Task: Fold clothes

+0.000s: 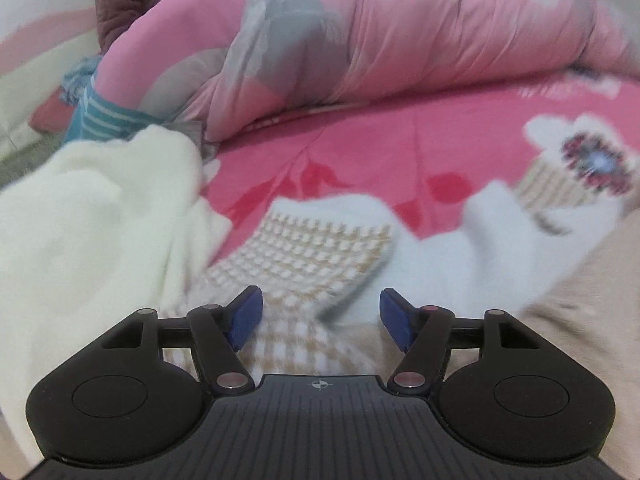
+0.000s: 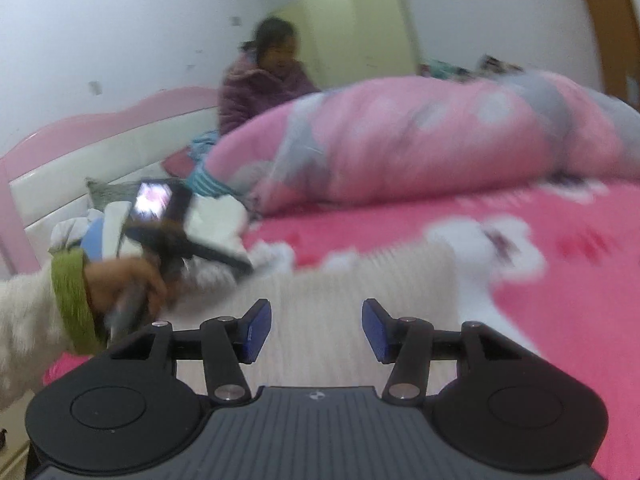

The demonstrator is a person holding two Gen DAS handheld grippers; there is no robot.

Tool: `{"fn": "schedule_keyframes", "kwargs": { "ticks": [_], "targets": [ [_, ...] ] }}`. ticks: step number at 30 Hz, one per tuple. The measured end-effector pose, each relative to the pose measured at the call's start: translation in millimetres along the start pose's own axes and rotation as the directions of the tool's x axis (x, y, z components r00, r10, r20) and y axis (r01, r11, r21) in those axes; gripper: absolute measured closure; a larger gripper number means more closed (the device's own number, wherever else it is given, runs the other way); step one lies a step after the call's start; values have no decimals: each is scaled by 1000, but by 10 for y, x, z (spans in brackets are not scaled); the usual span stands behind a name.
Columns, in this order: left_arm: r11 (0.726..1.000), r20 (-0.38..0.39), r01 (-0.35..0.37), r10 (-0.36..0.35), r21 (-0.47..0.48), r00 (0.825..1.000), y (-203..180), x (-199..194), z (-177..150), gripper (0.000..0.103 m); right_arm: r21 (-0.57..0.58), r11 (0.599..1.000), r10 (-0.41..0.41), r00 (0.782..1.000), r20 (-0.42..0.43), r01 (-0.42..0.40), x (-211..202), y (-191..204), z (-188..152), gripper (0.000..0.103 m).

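A white and beige knit garment (image 1: 320, 252) with a checked panel lies spread on the pink bedspread (image 1: 360, 152). My left gripper (image 1: 320, 316) is open and empty, just above the checked panel. A cream fleece garment (image 1: 92, 216) lies bunched to its left. In the right wrist view my right gripper (image 2: 316, 328) is open and empty over the pale knit fabric (image 2: 340, 280). The left gripper device (image 2: 168, 216) and the hand holding it show at the left, blurred.
A rolled pink and grey quilt (image 1: 360, 40) lies across the bed behind the garments. A person in a purple jacket (image 2: 260, 76) sits beyond it. A pink and white headboard (image 2: 80, 152) stands at the left. A teal striped cloth (image 1: 104, 120) lies by the quilt.
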State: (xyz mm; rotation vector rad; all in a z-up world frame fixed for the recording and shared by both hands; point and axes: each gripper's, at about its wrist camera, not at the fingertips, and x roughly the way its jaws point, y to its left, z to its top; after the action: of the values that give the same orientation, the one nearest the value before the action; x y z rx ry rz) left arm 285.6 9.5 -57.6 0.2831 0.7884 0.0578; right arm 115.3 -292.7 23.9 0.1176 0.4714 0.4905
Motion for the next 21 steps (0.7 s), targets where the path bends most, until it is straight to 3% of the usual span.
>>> {"fn": "schedule_keyframes", "kwargs": {
  "ticks": [3, 5, 6, 9, 10, 13, 17, 21],
  "targets": [
    [998, -11, -54, 55, 43, 998, -39, 98, 21, 46, -30, 999, 20, 999, -27, -20, 762, -53, 317, 50],
    [997, -10, -70, 70, 42, 997, -30, 120, 22, 48, -33, 999, -9, 996, -86, 6, 1336, -67, 403, 50],
    [997, -7, -73, 73, 33, 997, -16, 117, 19, 54, -36, 999, -26, 992, -121, 22, 1593, -82, 412, 50],
    [994, 25, -102, 101, 37, 995, 1, 57, 1, 65, -53, 994, -108, 961, -256, 97, 2155, -165, 246, 54],
    [993, 31, -108, 106, 40, 994, 9, 45, 3, 75, -56, 991, -131, 943, -305, 120, 2266, -195, 152, 56],
    [995, 43, -99, 98, 17, 994, 92, -17, 4, 92, -67, 992, -124, 924, -362, 107, 2215, -239, -110, 64],
    [993, 105, -117, 119, -20, 987, 195, -190, -22, 96, -143, 986, -137, 913, -385, 87, 1992, -149, -207, 75],
    [988, 182, -83, 107, -134, 978, 431, -541, -119, 97, -183, 979, -155, 901, -405, 86, 1845, -44, -259, 83]
  ]
}}
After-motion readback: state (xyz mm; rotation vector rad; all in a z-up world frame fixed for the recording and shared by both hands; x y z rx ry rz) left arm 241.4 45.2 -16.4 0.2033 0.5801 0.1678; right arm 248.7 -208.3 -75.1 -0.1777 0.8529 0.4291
